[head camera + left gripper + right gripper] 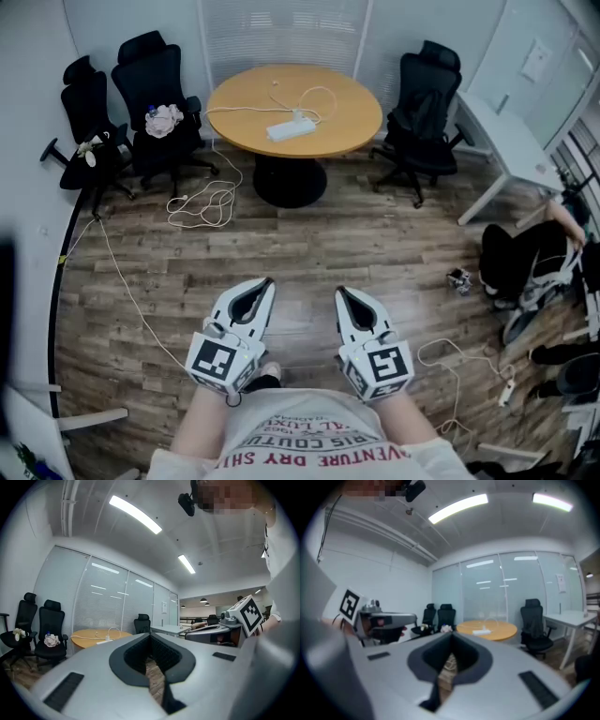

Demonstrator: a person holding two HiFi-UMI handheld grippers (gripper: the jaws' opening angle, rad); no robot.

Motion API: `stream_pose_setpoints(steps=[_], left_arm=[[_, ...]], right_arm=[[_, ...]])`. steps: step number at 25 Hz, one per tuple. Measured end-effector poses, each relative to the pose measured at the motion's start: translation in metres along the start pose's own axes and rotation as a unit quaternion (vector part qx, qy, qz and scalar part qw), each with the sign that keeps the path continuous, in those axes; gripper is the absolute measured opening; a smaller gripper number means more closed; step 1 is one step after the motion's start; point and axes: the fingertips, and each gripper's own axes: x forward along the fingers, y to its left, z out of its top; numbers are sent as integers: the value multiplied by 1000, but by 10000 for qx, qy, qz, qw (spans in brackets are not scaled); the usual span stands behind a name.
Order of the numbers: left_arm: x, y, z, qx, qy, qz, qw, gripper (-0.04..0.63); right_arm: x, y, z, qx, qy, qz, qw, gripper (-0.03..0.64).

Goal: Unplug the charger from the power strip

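Left claw [267, 281] first: held level at the waist, jaws pressed together, nothing between them. Well ahead of it, a little to its right, the round table [347, 127] carries the white power strip [290, 128]. The charger [300, 115] looks like a small white block on the strip's far edge, with a thin cable looping away; it's too small to read closely. Right claw [340, 292] is also pinched closed and empty, and the strip lies far ahead, slightly to its left. My call: the plug body is light, stiff, smooth plastic, held only by socket friction. Pinch its flat sides, never the soft cable, and pin the light strip down with the other claw, or it will lift.
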Motion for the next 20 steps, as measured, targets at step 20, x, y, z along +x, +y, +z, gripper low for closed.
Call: stream_pose_setpoints(steps=[20], left_arm=[[17, 115, -22, -251, 190, 109, 9994, 34]], right_arm=[[109, 9, -2, 131, 166, -99, 9997, 28]])
